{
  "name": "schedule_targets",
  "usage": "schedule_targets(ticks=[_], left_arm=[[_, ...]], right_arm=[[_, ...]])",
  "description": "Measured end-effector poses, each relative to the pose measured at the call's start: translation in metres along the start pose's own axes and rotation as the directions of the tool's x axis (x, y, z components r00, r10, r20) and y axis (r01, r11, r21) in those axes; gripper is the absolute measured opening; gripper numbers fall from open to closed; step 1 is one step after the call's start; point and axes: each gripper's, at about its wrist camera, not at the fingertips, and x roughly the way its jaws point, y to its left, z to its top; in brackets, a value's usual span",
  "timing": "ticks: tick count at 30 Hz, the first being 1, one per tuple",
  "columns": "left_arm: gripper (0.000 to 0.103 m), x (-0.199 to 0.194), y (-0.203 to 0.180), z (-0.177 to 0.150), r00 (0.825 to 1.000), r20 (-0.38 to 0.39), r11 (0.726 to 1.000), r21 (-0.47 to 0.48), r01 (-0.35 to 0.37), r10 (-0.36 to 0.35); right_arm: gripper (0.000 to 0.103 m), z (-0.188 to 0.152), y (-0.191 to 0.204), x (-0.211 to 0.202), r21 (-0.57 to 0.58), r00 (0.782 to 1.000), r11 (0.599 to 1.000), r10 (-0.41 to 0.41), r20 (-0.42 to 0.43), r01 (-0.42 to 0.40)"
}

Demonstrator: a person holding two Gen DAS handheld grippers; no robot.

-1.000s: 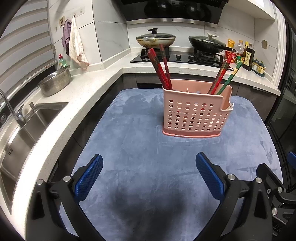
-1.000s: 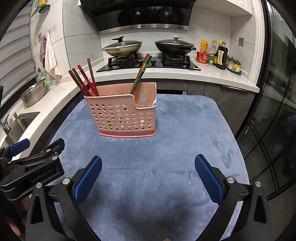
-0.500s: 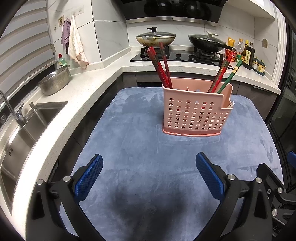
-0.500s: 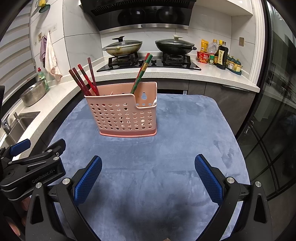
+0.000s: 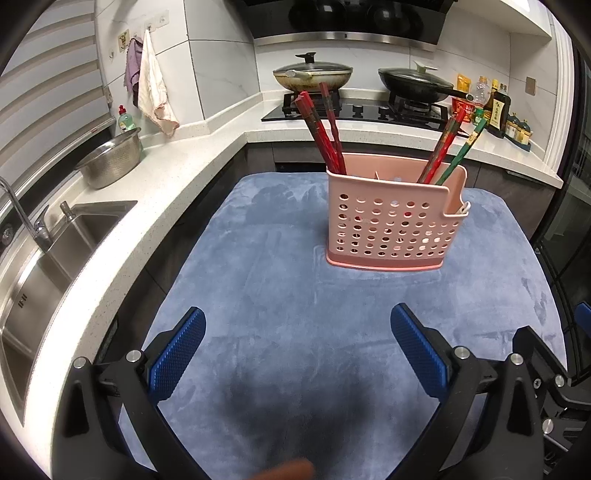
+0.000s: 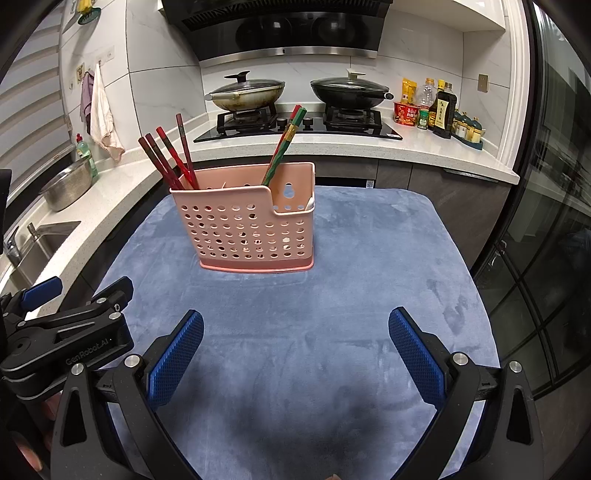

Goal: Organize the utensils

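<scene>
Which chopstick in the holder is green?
The green chopstick leaning at the right end of the pink holder, beside one red chopstick; the left cluster is all red.

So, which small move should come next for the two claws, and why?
Probably hold both back and finish. The left claw and right claw are open and empty, the chopsticks already stand in the pink basket, and no utensil lies on the blue mat.

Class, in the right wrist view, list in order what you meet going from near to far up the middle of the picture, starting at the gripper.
right gripper → blue mat → pink utensil basket → green chopsticks → stove → range hood
</scene>
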Motion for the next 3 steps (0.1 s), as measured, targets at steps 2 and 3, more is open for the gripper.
schedule_targets(ticks=[2,3], left_arm=[[0.096,0.0020,-0.0002,-0.0002,1.000,-0.003,1.000,0.003,0.006,-0.006],[0.096,0.0024,-0.0004,-0.0005,1.000,-0.003,1.000,0.005,0.008,-0.008]], right_arm=[[0.097,0.0000,-0.0002,0.0003,0.003,1.000,1.000,-0.001,0.000,0.001],[0.097,-0.0003,0.0002,0.0004,0.005,1.000,1.000,-0.004,0.000,0.004]])
